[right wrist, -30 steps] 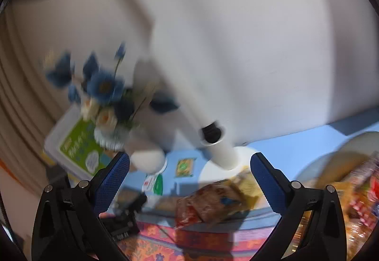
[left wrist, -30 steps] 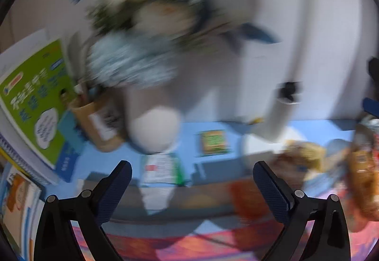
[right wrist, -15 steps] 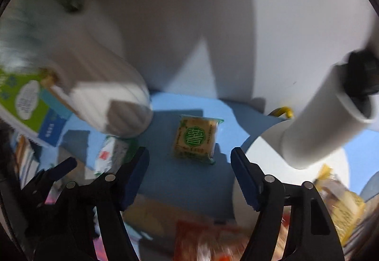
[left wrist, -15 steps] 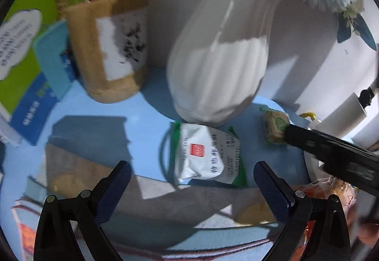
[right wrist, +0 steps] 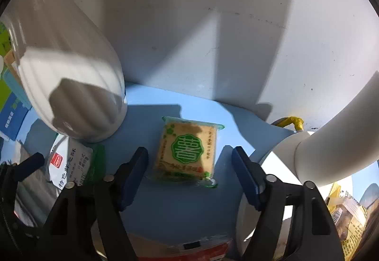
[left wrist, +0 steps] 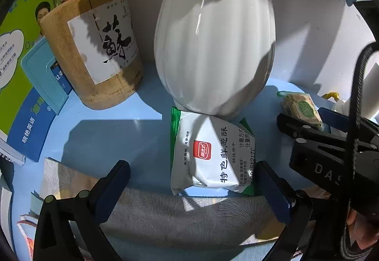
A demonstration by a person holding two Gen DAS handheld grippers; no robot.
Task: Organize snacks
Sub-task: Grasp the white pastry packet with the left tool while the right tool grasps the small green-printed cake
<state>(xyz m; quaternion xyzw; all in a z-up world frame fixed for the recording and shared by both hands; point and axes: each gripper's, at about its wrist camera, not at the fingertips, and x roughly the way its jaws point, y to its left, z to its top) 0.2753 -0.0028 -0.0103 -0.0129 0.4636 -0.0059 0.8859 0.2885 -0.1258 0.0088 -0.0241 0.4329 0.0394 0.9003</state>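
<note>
A white and green snack packet [left wrist: 208,154] lies flat on the blue tabletop [left wrist: 106,133], its far edge against the foot of a white vase [left wrist: 213,47]. My left gripper [left wrist: 194,180] hovers just in front of it, open, with the packet's near end between the fingers and untouched. A small yellow packet with a green emblem [right wrist: 189,152] lies further right. My right gripper [right wrist: 189,173] straddles its near half, open, with a gap at each pad. In the left wrist view the right gripper [left wrist: 308,128] shows at that yellow packet [left wrist: 300,107].
A wooden pen holder [left wrist: 94,47] and leaning books [left wrist: 23,59] stand at the left. The white lamp base and arm [right wrist: 331,142] crowd the right, with more snack bags [right wrist: 343,213] beyond. A grey cloth [left wrist: 189,213] covers the near table edge. The wall stands close behind.
Both grippers have dropped from a high, blurred view to just above the table, each closing in on its packet. The right jaws have narrowed from fully wide.
</note>
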